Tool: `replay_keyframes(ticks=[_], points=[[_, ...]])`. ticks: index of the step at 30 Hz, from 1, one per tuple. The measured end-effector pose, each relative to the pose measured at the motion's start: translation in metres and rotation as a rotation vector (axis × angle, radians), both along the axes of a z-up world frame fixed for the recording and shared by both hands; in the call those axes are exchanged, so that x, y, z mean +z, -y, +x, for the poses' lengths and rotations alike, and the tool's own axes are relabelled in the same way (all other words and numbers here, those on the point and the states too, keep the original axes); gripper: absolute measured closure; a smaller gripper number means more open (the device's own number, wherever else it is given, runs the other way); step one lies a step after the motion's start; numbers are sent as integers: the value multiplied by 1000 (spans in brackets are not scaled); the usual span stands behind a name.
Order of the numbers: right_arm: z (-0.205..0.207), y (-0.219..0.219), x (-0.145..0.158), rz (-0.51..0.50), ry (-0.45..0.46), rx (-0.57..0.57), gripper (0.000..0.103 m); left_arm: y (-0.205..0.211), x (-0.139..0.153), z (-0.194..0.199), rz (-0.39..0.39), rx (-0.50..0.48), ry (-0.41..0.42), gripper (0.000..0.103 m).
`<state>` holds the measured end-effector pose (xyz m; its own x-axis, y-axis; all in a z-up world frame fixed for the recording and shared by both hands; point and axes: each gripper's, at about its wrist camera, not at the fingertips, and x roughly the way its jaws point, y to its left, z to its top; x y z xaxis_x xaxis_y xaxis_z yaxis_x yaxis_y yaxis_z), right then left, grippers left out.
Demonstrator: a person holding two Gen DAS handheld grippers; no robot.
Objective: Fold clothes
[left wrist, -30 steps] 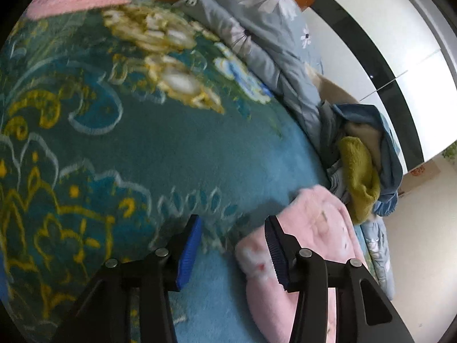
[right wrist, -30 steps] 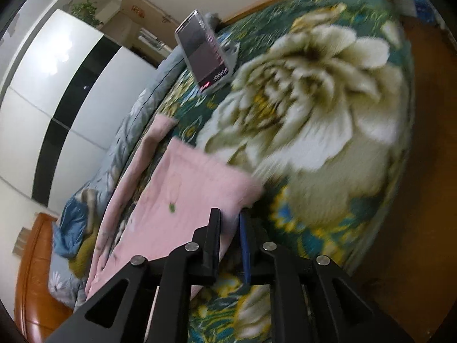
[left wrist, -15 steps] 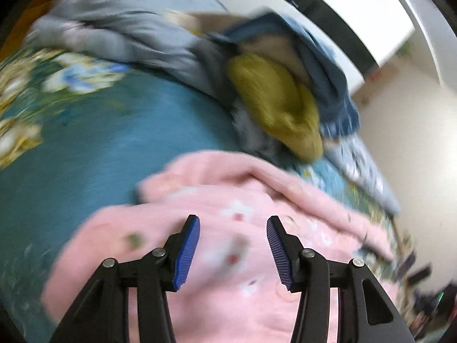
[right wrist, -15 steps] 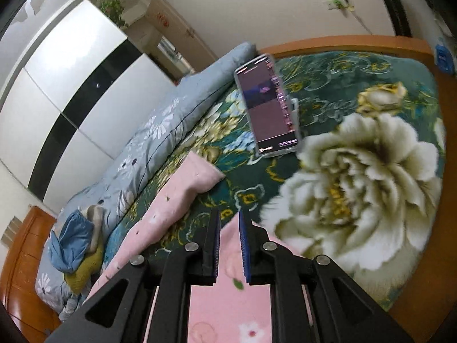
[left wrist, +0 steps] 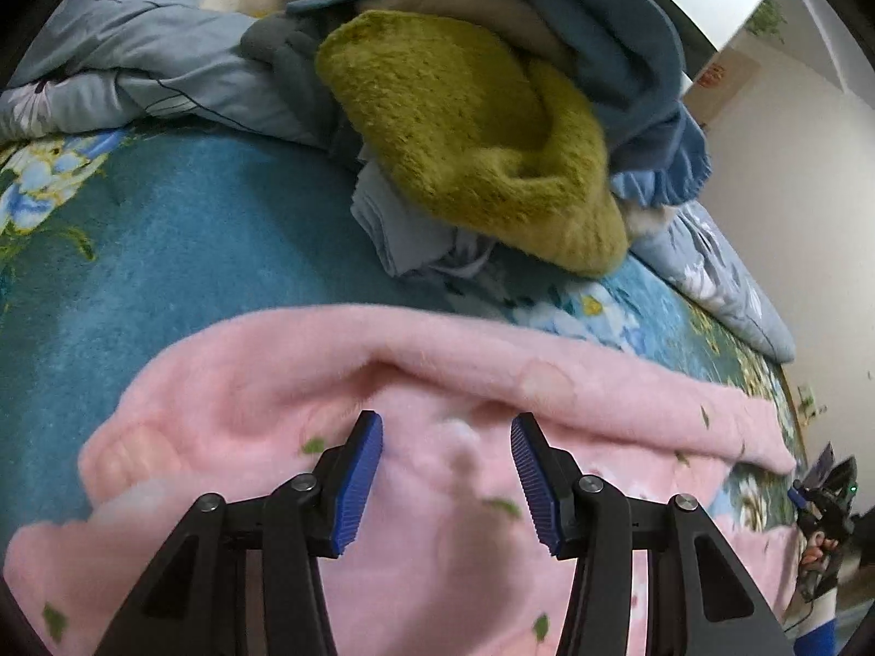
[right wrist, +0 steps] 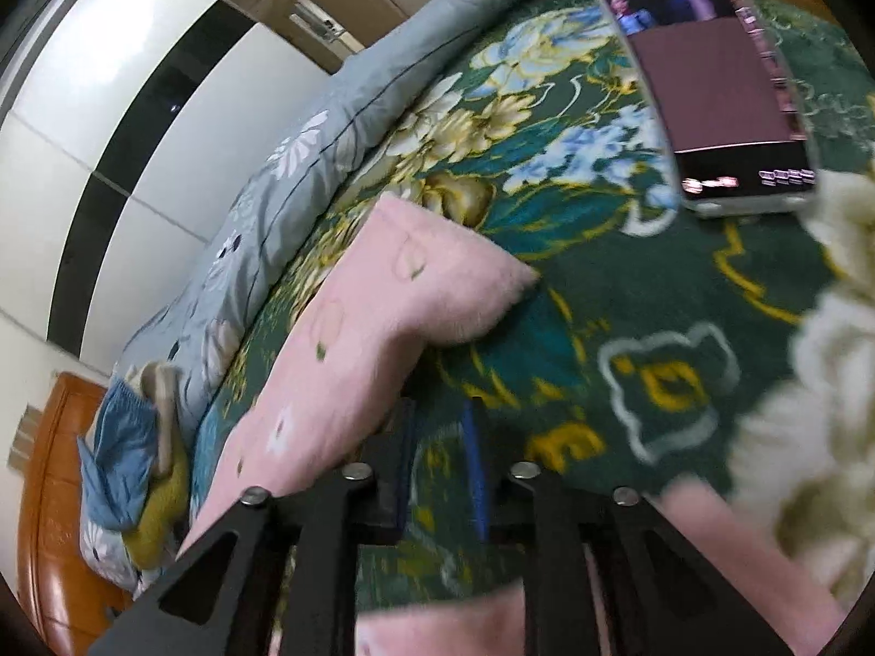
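Note:
A fluffy pink garment (left wrist: 448, 470) with small flower and leaf prints lies spread on the teal flowered bedspread (left wrist: 164, 251). My left gripper (left wrist: 445, 473) is open just above its waist end, with nothing between the blue pads. In the right wrist view one pink leg (right wrist: 383, 328) runs off to the far left and another pink part (right wrist: 722, 546) lies under the gripper. My right gripper (right wrist: 440, 470) stands open over bare bedspread (right wrist: 629, 284) between them, empty.
A pile of clothes lies behind the pink garment: an olive fuzzy piece (left wrist: 481, 136), a blue one (left wrist: 618, 38) and pale blue fabric (left wrist: 399, 229). A grey flowered quilt (right wrist: 328, 126) runs along the wardrobe side. A phone (right wrist: 716, 87) lies on the bedspread ahead of the right gripper.
My left gripper swung from bare bedspread over onto the pink garment, staying open. My right gripper, shut a second ago at the garment's edge, has opened and moved forward toward the phone.

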<state>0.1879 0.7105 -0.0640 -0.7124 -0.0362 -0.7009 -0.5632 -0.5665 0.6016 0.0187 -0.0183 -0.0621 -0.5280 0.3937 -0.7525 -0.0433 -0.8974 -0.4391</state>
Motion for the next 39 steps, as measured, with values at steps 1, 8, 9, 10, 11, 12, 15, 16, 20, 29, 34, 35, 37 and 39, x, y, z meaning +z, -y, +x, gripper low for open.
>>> replay_keyframes(ticks=[1, 8, 9, 10, 11, 12, 15, 16, 20, 29, 34, 35, 37, 39], points=[[-4, -3, -2, -9, -10, -8, 77, 0, -2, -2, 0, 1, 5, 50], [-25, -13, -13, -15, -61, -64, 64, -4, -9, -7, -33, -4, 16, 50], [-28, -12, -12, -10, -65, -62, 64, -3, -9, -8, -34, -1, 17, 50], [-31, -11, -11, -5, -69, -61, 64, -3, -8, -9, -32, 1, 19, 50], [-33, -10, -10, -3, -72, -60, 64, -2, -8, -10, -29, 3, 20, 50], [-35, -9, -8, -3, -82, -61, 71, -2, -7, -11, -25, 6, 21, 50], [-37, -8, 2, 1, -120, -65, 98, -2, -6, -14, -14, 13, 23, 50], [-37, -7, 8, 4, -131, -60, 100, -2, -5, -15, -11, 15, 24, 50], [-37, 1, 46, 38, -194, -17, 101, 1, -1, -19, 1, 29, 20, 50], [-19, -10, 55, 61, -82, -48, 101, 9, 0, -30, 34, 59, 38, 50], [-6, -21, 21, 0, 5, -83, 101, 18, 0, -26, 81, 80, 57, 50], [-6, -21, 19, 0, 15, -83, 101, 19, 3, -23, 75, 73, 49, 50], [-8, -18, 21, 30, 35, -72, 101, 23, 13, -15, 54, 58, 23, 50], [-10, -14, 27, 63, 49, -55, 101, 33, 23, -6, 33, 63, -8, 50]])
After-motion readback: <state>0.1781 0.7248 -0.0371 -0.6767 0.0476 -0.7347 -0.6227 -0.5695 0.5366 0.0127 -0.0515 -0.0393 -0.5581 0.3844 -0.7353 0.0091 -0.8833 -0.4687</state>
